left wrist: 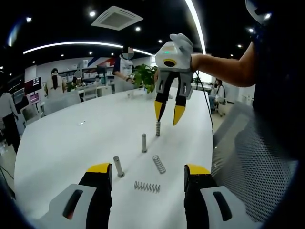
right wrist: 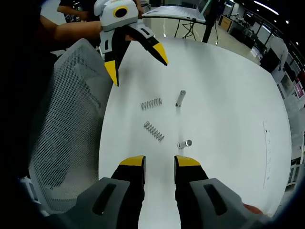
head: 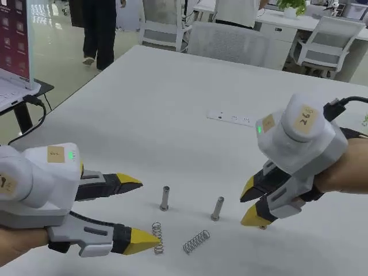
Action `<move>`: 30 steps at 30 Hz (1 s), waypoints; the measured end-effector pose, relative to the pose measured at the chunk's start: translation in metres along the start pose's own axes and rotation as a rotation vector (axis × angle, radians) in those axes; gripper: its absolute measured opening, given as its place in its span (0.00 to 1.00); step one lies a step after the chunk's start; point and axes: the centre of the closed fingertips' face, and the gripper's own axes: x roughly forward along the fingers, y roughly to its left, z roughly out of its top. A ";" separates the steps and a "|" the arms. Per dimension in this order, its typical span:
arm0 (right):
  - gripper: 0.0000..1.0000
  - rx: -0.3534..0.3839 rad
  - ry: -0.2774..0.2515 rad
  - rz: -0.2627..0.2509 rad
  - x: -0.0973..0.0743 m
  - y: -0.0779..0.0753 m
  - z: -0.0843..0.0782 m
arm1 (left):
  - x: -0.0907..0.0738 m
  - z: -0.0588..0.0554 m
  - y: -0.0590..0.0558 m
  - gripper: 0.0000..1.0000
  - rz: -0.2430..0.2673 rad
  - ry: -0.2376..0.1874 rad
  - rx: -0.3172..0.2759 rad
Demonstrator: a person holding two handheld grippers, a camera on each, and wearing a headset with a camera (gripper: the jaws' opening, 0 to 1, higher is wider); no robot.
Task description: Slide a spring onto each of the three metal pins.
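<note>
Two bare metal pins (head: 165,198) (head: 218,208) stand upright on the white table (head: 172,103). A third pin (left wrist: 157,128) carries a spring and stands just below my right gripper (head: 252,204), whose jaws are open with nothing between them. Two loose springs (head: 157,237) (head: 196,241) lie flat near the table's front edge. My left gripper (head: 135,211) is wide open beside the nearer spring, holding nothing. In the right gripper view the two bare pins (right wrist: 180,98) (right wrist: 185,143) and both springs (right wrist: 151,103) (right wrist: 154,131) lie ahead of my right gripper (right wrist: 160,163), with the left gripper (right wrist: 137,62) beyond them.
A white power strip (head: 230,118) lies further back on the table. A laptop (head: 11,57) sits on a side stand at the left, with a cable hanging. Office chairs (head: 227,40) stand at the far edge, and a mesh chair (right wrist: 71,119) is by the near edge.
</note>
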 end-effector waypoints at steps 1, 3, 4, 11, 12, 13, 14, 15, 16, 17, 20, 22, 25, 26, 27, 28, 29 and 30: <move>0.22 -0.007 -0.001 0.008 0.004 0.002 0.002 | 0.000 0.000 0.000 0.56 0.000 0.001 -0.001; 0.22 -0.018 -0.006 0.021 0.010 0.005 0.005 | 0.000 0.000 -0.001 0.56 0.000 0.002 -0.001; 0.21 -0.021 -0.009 0.027 0.012 0.005 0.006 | 0.000 0.000 -0.002 0.56 0.000 0.003 -0.001; 0.20 -0.050 -0.027 0.062 0.031 0.009 0.012 | 0.001 -0.001 -0.004 0.55 -0.002 0.005 -0.004; 0.19 -0.050 -0.026 0.069 0.036 0.009 0.012 | 0.002 -0.001 -0.005 0.55 -0.003 0.006 -0.005; 0.19 -0.053 -0.025 0.070 0.038 0.009 0.012 | 0.002 -0.001 -0.005 0.55 -0.004 0.007 -0.006; 0.18 -0.059 -0.023 0.070 0.040 0.009 0.011 | 0.002 -0.001 -0.006 0.55 -0.005 0.007 -0.006; 0.18 -0.062 -0.023 0.073 0.044 0.008 0.011 | 0.003 -0.001 -0.006 0.55 -0.005 0.007 -0.007; 0.18 -0.064 -0.025 0.079 0.047 0.008 0.012 | 0.003 -0.001 -0.007 0.55 -0.006 0.008 -0.008; 0.18 -0.065 -0.026 0.080 0.050 0.008 0.013 | 0.003 -0.002 -0.007 0.55 -0.007 0.008 -0.009; 0.17 -0.088 -0.016 0.084 0.059 0.008 0.013 | 0.004 -0.002 -0.009 0.54 -0.010 0.011 -0.011; 0.17 -0.103 -0.002 0.092 0.065 0.008 0.012 | 0.004 -0.002 -0.010 0.54 -0.012 0.012 -0.013; 0.15 -0.112 -0.006 0.110 0.073 0.010 0.014 | 0.004 -0.002 -0.012 0.54 -0.012 0.011 -0.015; 0.15 -0.124 0.001 0.108 0.076 0.009 0.014 | 0.004 -0.002 -0.012 0.54 -0.011 0.012 -0.017; 0.15 -0.132 0.008 0.105 0.078 0.008 0.014 | 0.004 -0.003 -0.012 0.54 -0.011 0.013 -0.017; 0.15 -0.135 0.015 0.111 0.080 0.008 0.014 | 0.003 -0.003 -0.012 0.53 -0.011 0.012 -0.018; 0.15 -0.136 0.019 0.115 0.081 0.009 0.014 | 0.003 -0.003 -0.012 0.53 -0.011 0.012 -0.019; 0.15 -0.140 0.020 0.117 0.083 0.009 0.014 | 0.003 -0.003 -0.013 0.53 -0.012 0.013 -0.020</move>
